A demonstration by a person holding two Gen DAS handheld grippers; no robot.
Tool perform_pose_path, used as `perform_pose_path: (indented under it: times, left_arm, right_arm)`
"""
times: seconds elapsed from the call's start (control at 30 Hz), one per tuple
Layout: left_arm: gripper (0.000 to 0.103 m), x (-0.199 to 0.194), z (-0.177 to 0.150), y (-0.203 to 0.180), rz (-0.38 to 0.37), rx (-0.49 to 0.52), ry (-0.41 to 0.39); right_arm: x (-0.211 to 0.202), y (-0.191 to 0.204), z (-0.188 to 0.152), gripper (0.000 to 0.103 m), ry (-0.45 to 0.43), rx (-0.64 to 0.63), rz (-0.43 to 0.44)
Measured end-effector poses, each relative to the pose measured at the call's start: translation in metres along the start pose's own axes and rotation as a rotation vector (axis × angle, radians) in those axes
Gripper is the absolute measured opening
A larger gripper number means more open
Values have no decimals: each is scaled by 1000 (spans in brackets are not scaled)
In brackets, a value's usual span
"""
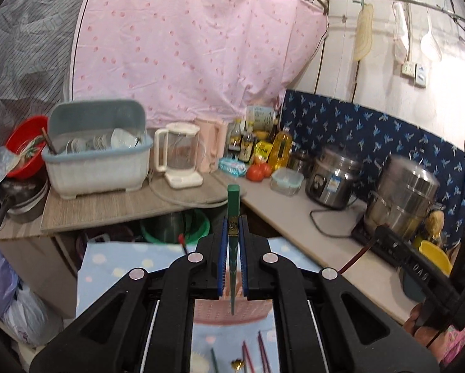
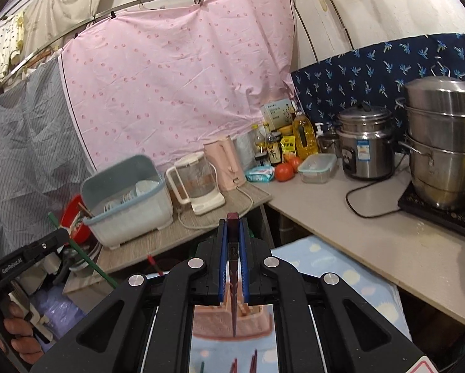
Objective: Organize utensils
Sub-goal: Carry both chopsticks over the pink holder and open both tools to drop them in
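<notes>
The left gripper pinches a tapered, square-ended green chopstick upright. The right gripper clamps a matching dark maroon chopstick.

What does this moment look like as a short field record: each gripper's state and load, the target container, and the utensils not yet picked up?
left gripper: shut on green chopstick, tip pointing down
right gripper: shut on dark red chopstick, tip pointing down
target container: pink basket below both grippers, on the blue dotted cloth
chopstick tips: above or at the basket; contact cannot be told
loose utensils: several chopsticks lying on the cloth near the basket
</notes>
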State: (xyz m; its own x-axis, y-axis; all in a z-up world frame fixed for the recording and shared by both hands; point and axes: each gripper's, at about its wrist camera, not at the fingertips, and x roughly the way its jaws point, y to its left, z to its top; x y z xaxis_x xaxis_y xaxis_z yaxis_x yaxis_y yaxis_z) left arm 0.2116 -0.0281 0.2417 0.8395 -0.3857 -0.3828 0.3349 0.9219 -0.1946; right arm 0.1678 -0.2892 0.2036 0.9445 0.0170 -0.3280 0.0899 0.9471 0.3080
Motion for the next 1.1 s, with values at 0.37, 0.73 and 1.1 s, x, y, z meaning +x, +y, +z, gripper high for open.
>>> perform_pose_path:
  times: [0.37, 0.73, 1.1]
  left_arm:
    - [7, 73, 9, 1, -2, -15, 25]
    - [7, 106, -15, 19, 21, -36, 104]
    - [7, 116, -28, 26, 34, -38, 144]
  right_arm:
    - [69, 18, 6, 7, 26, 32, 33]
    - [77, 26, 25, 7, -7, 37, 73]
    - [109, 25, -18, 8, 94, -9, 22]
